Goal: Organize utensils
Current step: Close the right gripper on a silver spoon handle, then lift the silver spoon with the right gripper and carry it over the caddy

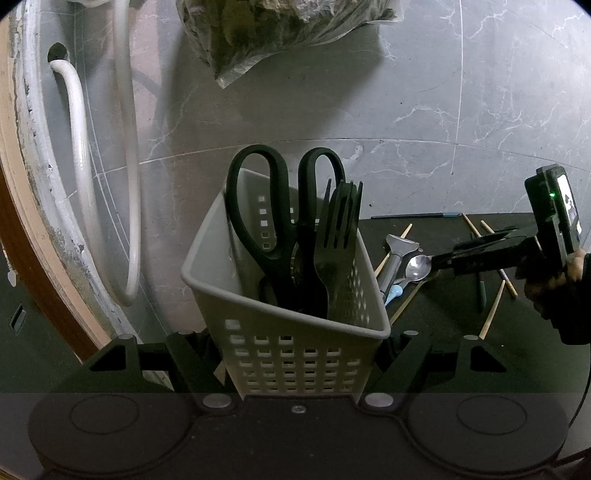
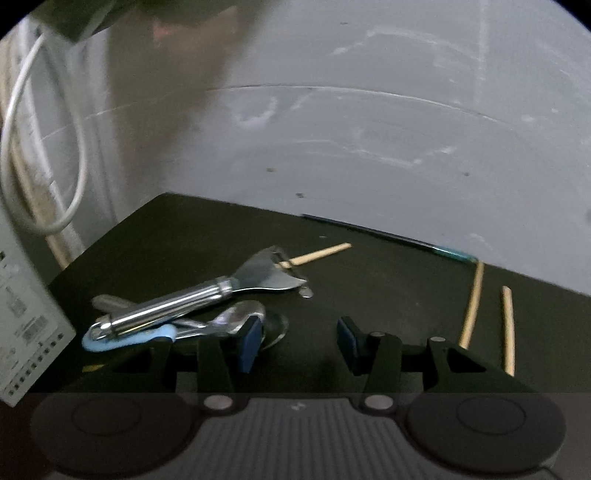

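Note:
My left gripper point(image 1: 299, 373) is shut on a white perforated basket point(image 1: 288, 314), one finger on each side wall. Black scissors point(image 1: 258, 221) and black forks point(image 1: 340, 251) stand upright in it. To its right, a metal spoon point(image 1: 417, 267), a chrome peeler point(image 1: 397, 254) and a blue-handled utensil point(image 1: 391, 295) lie heaped on the dark table. My right gripper point(image 2: 300, 341) hangs low over the table, open, with nothing between its blue pads point(image 2: 251, 343). Its left pad sits right beside the spoon point(image 2: 240, 317), which lies under the peeler point(image 2: 177, 310). From the left wrist view, the right gripper point(image 1: 443, 258) reaches the spoon's bowl.
Wooden chopsticks point(image 2: 471, 306) point(image 2: 508, 328) point(image 2: 317, 254) lie scattered on the table point(image 2: 369, 295). A dark stick with a teal end point(image 2: 388, 236) rests along the grey marble wall. White hoses point(image 1: 79, 147) hang at the left, and a plastic bag of greens point(image 1: 280, 33) hangs above.

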The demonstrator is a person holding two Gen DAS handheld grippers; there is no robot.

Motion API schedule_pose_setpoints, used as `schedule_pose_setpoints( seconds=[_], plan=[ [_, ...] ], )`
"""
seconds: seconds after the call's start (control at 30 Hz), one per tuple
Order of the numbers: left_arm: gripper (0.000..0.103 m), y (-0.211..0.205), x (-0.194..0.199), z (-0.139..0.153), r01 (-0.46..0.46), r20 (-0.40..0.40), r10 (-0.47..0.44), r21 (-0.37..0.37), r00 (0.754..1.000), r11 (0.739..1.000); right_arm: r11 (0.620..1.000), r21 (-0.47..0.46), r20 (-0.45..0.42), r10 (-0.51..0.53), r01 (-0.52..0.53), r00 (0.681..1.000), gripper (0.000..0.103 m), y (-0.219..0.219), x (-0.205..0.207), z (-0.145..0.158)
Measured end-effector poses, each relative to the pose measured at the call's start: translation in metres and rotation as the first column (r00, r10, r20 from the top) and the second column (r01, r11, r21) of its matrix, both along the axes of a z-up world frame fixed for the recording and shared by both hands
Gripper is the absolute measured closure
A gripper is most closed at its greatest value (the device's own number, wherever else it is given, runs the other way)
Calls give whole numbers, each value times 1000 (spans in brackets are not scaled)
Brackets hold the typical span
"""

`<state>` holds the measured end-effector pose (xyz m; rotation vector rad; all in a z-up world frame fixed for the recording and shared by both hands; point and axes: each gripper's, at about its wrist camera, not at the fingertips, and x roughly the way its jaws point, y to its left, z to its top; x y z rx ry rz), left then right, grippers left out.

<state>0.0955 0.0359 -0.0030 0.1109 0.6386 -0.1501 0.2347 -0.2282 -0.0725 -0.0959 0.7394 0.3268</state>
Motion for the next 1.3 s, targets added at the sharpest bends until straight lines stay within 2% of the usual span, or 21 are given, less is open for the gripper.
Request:
schedule_pose_setpoints(
  seconds=[0.13,0.47,0.57,0.77,1.03,1.3],
  plan=[
    [26,0,0,0,1,0,-1,2,1000,1000,998,39,-9,-56,57,998,53,-11,2,-2],
    [26,0,0,0,0,0,0,1,1000,1000,995,82,-49,-58,62,997,56,-3,3,-7],
    [26,0,0,0,0,0,0,1,1000,1000,992,102,-68,-68,75,995,60,0,3,-9],
    [26,0,0,0,1,0,-1,1,1000,1000,987,144,-70,-65,75,995,86,7,-3,-12],
    [26,0,0,0,3,0,-3,-6,1000,1000,965,216,-59,-137,146,989,96,-3,-14,-3],
    [27,2,1,0,9,7,-9,-14,1000,1000,954,229,53,-210,193,976,101,-18,-42,27]
  ],
)
